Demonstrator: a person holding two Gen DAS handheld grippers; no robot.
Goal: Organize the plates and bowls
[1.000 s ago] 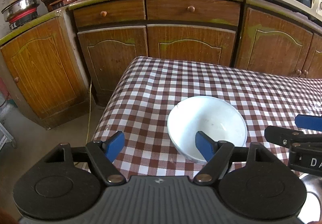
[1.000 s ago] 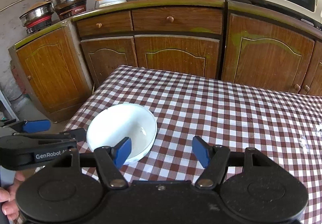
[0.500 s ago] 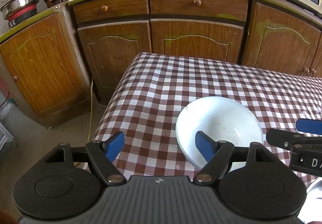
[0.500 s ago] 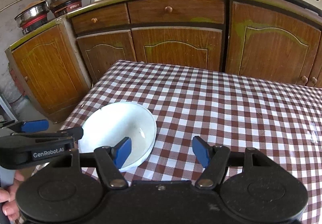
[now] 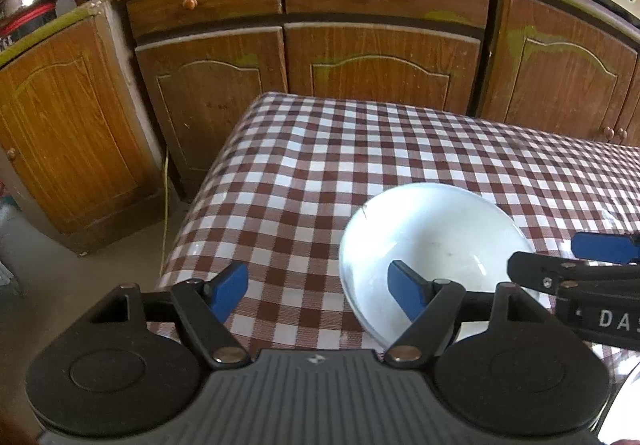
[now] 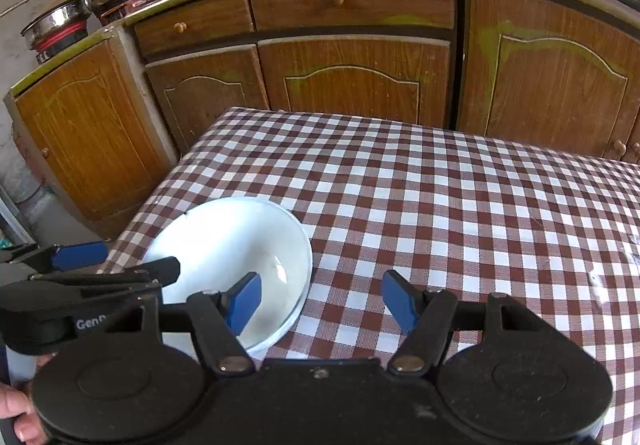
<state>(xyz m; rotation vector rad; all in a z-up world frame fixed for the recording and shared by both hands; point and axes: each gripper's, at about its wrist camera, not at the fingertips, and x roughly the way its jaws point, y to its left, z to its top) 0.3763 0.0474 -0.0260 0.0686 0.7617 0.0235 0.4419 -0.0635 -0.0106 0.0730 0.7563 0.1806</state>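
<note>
Both grippers have come forward and lower over the table (image 6: 460,205) since a second ago, so the white bowl (image 5: 432,241) now looks larger and nearer. We hold the left gripper (image 5: 318,287) with its jaws wide apart and nothing between them; its right blue pad sits in front of the bowl's near left rim. Our right gripper (image 6: 322,299) is equally spread and empty, its left pad over the bowl's right side. We see the bowl resting upright on the checked cloth near the table's near left corner, well short of the wooden cabinets (image 6: 352,77).
</note>
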